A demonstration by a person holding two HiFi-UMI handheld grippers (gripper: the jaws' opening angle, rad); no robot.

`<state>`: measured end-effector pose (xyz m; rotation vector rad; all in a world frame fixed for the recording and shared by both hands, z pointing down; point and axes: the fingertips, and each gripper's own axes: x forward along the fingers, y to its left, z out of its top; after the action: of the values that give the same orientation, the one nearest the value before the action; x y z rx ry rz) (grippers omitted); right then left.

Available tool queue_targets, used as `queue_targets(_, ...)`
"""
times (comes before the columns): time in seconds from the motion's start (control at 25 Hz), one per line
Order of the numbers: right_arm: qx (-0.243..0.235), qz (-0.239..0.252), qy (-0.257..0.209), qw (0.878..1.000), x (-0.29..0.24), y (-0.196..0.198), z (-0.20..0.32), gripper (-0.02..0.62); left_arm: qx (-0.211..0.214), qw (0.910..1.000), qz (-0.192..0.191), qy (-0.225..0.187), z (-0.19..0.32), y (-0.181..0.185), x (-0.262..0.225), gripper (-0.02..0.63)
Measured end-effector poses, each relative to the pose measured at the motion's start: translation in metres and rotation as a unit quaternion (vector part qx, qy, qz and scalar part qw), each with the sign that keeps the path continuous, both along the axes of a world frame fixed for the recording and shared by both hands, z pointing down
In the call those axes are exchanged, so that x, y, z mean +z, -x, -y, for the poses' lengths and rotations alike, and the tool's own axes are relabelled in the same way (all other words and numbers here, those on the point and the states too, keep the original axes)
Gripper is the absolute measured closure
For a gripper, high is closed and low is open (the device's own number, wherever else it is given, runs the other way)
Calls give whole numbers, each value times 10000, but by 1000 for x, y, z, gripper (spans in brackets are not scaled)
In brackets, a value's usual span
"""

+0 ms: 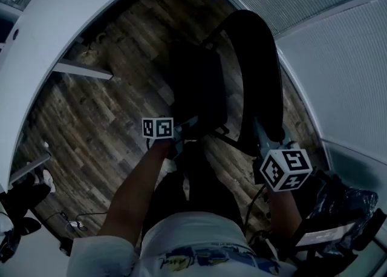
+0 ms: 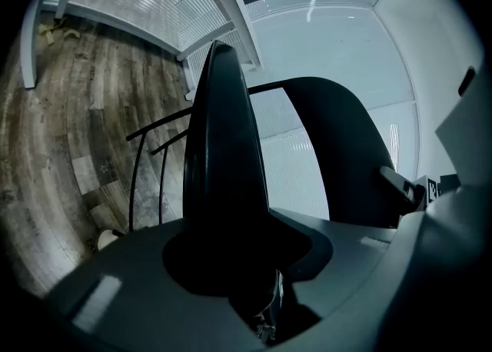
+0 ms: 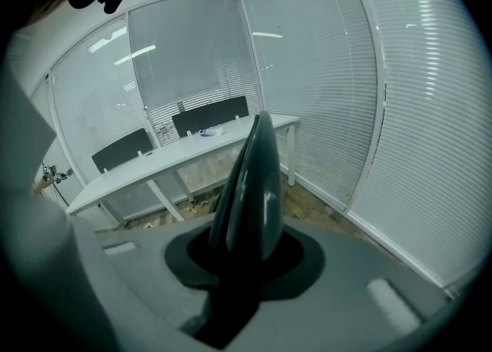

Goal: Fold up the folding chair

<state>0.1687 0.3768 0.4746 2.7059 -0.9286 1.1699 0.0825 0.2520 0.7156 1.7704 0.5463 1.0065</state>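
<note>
Currently both tongs are clenched on the folding chair point(image 1: 242, 88). It stands on the plank floor point(image 1: 103, 118) just ahead of my legs, beside the slatted blinds point(image 1: 344, 76).

- Left tongs point(image 1: 186, 130): gripping the near edge of the seat point(image 1: 196, 82).
- Right tongs point(image 1: 261, 140): gripping the near end of the backrest point(image 1: 260, 58).
- Head view: seat and backrest both run lengthwise away from me, side by side, with the backrest on the right.
- Left gripper view only: the seat is edge-on, rising upright from between the tongs. Thin metal frame tubes point(image 2: 134, 181) show to its left.
- Right gripper view only: the backrest's edge stands up from the tongs. Beyond it is a long white surface point(image 3: 177, 162) with two dark chairs point(image 3: 211, 118) behind.
</note>
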Motion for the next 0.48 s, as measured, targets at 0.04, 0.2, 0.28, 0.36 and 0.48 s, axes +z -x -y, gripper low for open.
queue_targets(0.04, -13, -4, 17, 10000, -1, 0, 2, 512, 4, 10000, 15, -19, 0, -1, -1, 474)
queue_targets(0.2, -11, -9, 59, 10000, -4, 1, 7, 512, 20, 9999, 83, -135, -5, -6, -6, 474)
queue_targets(0.28, 2, -21, 80, 10000, -5, 2, 9, 512, 23, 9997, 127, -199, -9, -7, -9, 474)
queue_targets(0.36, 7, -44, 104, 9999, -7, 4, 12, 512, 43, 9995, 171, -264, -13, -9, -11, 474)
queue_targets(0.48, 8, -50, 124, 9999, -9, 7, 16, 512, 75, 9990, 248, -369, -20, -11, -15, 474)
